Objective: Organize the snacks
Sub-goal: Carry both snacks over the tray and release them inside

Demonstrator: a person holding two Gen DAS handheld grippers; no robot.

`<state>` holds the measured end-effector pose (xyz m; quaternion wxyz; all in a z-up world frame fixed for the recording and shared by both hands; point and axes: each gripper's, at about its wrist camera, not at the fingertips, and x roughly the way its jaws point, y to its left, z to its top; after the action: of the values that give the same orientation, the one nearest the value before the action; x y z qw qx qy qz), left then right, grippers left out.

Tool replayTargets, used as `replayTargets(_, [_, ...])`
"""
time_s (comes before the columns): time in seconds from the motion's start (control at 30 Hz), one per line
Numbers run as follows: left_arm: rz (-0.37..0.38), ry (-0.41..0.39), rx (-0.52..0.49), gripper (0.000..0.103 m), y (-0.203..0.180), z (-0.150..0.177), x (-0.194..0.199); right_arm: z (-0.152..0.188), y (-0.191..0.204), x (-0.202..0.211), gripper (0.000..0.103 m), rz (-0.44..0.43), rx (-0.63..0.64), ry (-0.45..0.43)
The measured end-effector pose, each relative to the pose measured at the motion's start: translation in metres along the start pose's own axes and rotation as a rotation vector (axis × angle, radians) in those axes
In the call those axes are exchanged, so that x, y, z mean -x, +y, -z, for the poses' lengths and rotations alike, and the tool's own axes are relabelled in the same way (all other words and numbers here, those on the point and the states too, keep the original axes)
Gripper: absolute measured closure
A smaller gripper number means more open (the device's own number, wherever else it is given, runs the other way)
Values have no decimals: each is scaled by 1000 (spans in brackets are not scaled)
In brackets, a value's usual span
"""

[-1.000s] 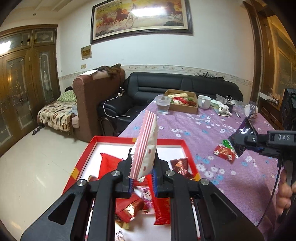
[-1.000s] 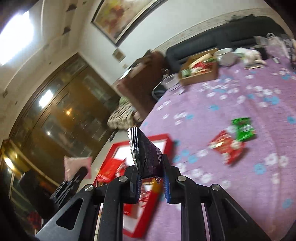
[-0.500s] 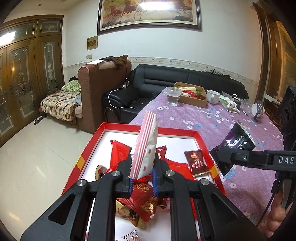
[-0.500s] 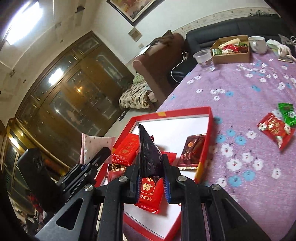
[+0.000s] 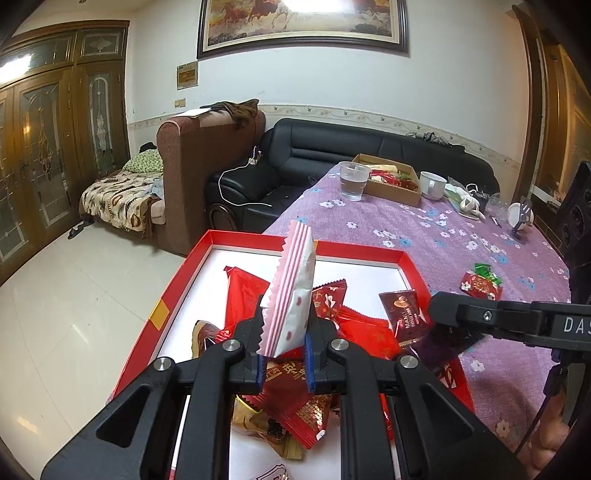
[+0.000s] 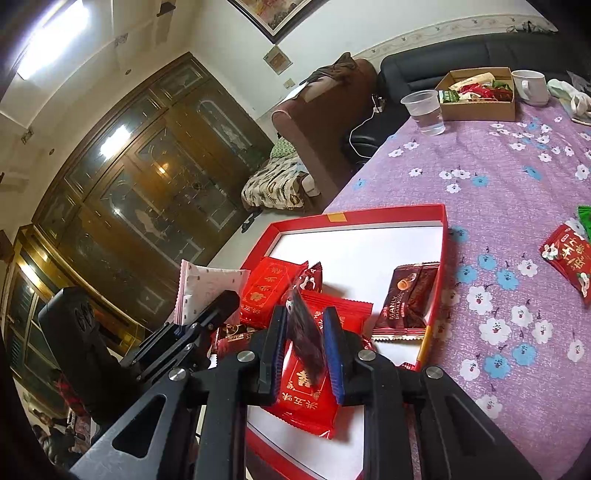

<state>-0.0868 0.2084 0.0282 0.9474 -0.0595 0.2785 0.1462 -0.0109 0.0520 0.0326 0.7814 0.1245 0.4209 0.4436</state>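
The left gripper pinches a pink-striped white packet upright above the red box at the table's near-left corner. The right gripper has parted fingers, a dark purple packet loose between them over the box's right edge.

Far end of the table, as I see it: cup of water beside a cardboard box, then a white mug. Behind stand a black sofa, brown armchair and framed painting.
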Motion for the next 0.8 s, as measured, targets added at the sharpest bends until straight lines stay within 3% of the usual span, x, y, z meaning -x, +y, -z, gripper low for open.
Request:
replayTargets(0.6, [-35, 4, -5, 89, -2, 0, -2, 1, -1, 3, 81, -10, -14, -4])
replayTargets(0.8, [-41, 5, -10, 85, -3, 0, -3, 0, -9, 7, 75, -13, -38, -3])
